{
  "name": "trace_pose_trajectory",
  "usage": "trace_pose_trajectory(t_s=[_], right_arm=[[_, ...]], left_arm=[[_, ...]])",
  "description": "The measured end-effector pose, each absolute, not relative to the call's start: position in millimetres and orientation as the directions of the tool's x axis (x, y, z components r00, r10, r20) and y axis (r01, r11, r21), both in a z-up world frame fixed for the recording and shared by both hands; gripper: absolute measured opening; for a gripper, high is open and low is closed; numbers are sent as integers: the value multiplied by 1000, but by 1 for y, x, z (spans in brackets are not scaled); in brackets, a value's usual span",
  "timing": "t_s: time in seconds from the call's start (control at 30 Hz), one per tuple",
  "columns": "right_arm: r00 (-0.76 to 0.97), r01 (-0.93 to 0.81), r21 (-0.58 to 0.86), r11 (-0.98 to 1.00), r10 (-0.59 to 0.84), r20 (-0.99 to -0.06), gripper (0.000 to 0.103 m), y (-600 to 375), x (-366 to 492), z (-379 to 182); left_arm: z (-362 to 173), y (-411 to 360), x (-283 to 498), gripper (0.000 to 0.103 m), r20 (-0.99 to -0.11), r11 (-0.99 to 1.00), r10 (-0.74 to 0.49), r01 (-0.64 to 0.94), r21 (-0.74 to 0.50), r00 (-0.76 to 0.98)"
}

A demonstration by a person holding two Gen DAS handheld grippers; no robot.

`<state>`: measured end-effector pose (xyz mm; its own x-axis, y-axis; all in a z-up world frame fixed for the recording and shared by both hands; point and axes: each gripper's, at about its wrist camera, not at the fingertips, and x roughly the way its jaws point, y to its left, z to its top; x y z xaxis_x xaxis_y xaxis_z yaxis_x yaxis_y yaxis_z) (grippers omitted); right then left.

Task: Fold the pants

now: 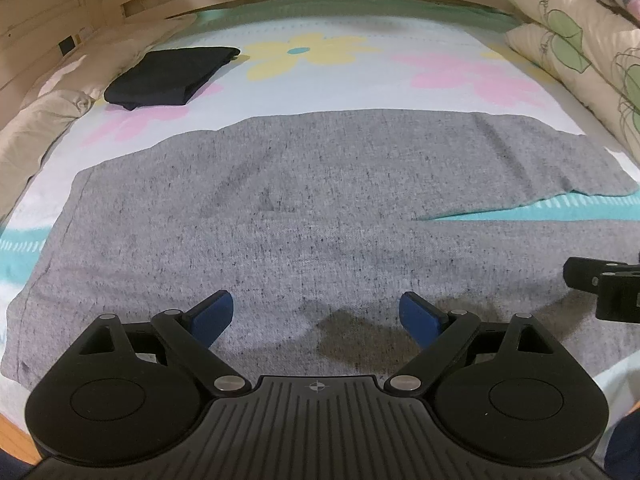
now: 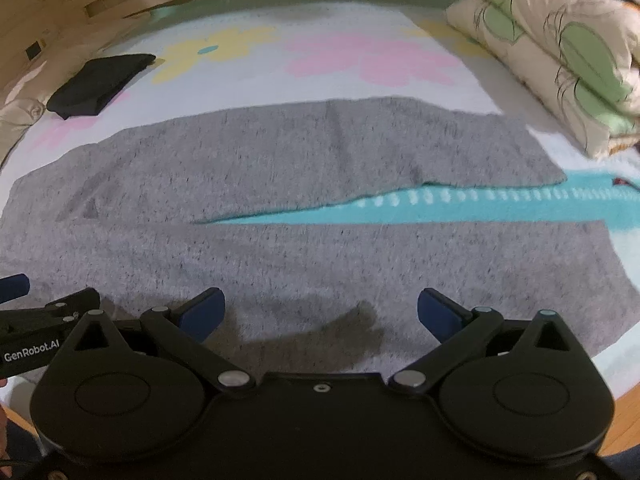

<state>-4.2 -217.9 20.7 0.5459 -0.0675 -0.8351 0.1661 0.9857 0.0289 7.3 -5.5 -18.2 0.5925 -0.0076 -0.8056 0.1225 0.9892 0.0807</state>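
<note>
The grey pants (image 1: 320, 208) lie flat on the bed (image 1: 360, 68), their long axis running left to right across it, waistband at the left and the two legs pointing right with a narrow wedge of teal sheet showing between them. The cloth is speckled heather grey, mostly smooth, with faint creases near the crotch and a slight ripple on the far leg. Both the left gripper (image 1: 316, 316) and the right gripper (image 2: 320, 312) hover over the near leg with jaws wide apart, holding nothing; folded dark clothes (image 1: 168, 76) sit far left.
</note>
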Motion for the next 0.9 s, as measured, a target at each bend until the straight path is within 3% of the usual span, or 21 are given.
trace_pose_trajectory(t_s=[0.3,0.63,0.73,0.9], right_arm=[[538,117,-141,983,-182,-823,102,-198,-2,20],[539,100,-213,972,-233,-809,102,-195,-2,25],[508,85,-169,982,-189,-840,101,-203,-3,22],[526,74,-103,992,-127,-841,90,-208,-9,23]], left_arm=[[-21,-7,7,91,-794,988,31,102,116,607],[-16,-16,5,91,-787,980,107,69,187,608],[-6,-22,3,91,-771,977,92,92,192,631],[1,-26,17,90,-762,970,58,143,195,645]])
